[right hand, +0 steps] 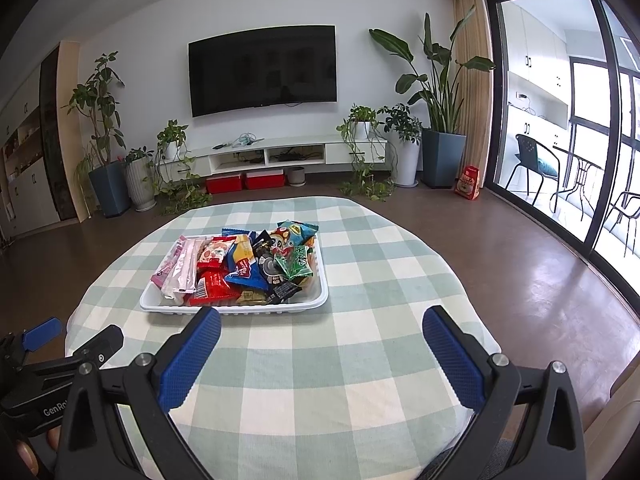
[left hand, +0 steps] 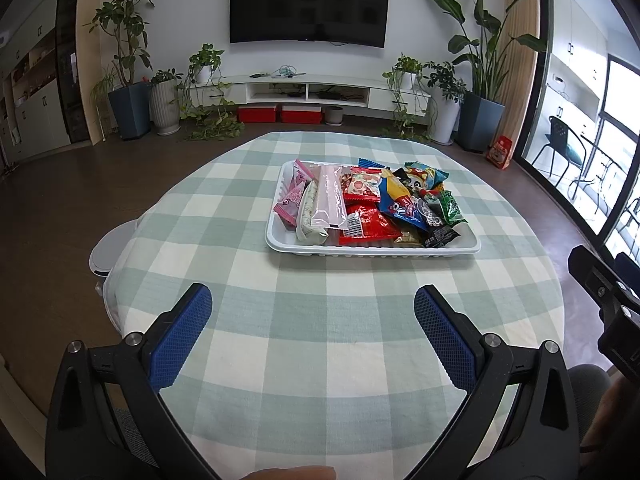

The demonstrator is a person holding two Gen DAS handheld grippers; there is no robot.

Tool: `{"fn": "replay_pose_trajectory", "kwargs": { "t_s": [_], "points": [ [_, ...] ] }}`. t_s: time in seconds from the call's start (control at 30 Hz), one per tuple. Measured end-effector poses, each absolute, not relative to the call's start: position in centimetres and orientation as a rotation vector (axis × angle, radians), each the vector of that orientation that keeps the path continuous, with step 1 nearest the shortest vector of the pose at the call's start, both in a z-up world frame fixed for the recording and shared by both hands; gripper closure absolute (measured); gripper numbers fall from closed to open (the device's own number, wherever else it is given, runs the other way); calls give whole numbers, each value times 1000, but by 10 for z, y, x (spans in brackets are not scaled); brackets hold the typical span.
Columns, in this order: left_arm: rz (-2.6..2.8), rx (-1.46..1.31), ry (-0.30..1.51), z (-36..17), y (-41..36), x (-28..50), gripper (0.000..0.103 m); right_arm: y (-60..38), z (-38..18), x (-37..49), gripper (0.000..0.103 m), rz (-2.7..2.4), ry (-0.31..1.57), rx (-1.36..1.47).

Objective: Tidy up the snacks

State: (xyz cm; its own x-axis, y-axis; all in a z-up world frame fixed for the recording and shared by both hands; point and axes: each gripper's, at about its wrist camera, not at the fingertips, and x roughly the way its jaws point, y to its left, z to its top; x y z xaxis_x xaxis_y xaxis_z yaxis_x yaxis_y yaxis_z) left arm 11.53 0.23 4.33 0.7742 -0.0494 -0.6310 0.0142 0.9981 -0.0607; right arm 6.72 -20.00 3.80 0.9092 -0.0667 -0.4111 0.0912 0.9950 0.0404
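Both my grippers hang over the near part of the worktop (left hand: 320,360), nothing in either. Left gripper (left hand: 313,300): jaws spread wide, blue pads (left hand: 180,340) empty, above the checked cloth near the near edge. Right gripper (right hand: 321,322): jaws also wide apart, empty, its left pad (right hand: 190,356) just short of the tray's near rim in the right wrist view.

White tray (left hand: 372,249) sits around the middle of the worktop, toward the far edge, flat on the cloth. Snacks are piled inside it: pink packets (left hand: 294,196) and a long pale pink pouch (left hand: 330,200) at the tray's left end, red packets (left hand: 368,220) in the middle, a blue packet (left hand: 400,200) right of those, green packet (left hand: 450,208) at the right end, a black one (left hand: 440,236) at the near right corner. Packets overlap; several lean on each other.

No snacks lie loose on the cloth in either view. My left gripper also shows at the lower left of the right wrist view.
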Motion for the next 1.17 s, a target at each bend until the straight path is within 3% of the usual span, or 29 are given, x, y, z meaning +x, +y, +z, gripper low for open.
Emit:
{"fn": "replay_pose_trajectory", "kwargs": {
  "t_s": [1.17],
  "points": [
    [-50, -61, 702, 35, -1, 119, 0, -202, 22, 66, 0, -70, 462, 59]
  ]
}}
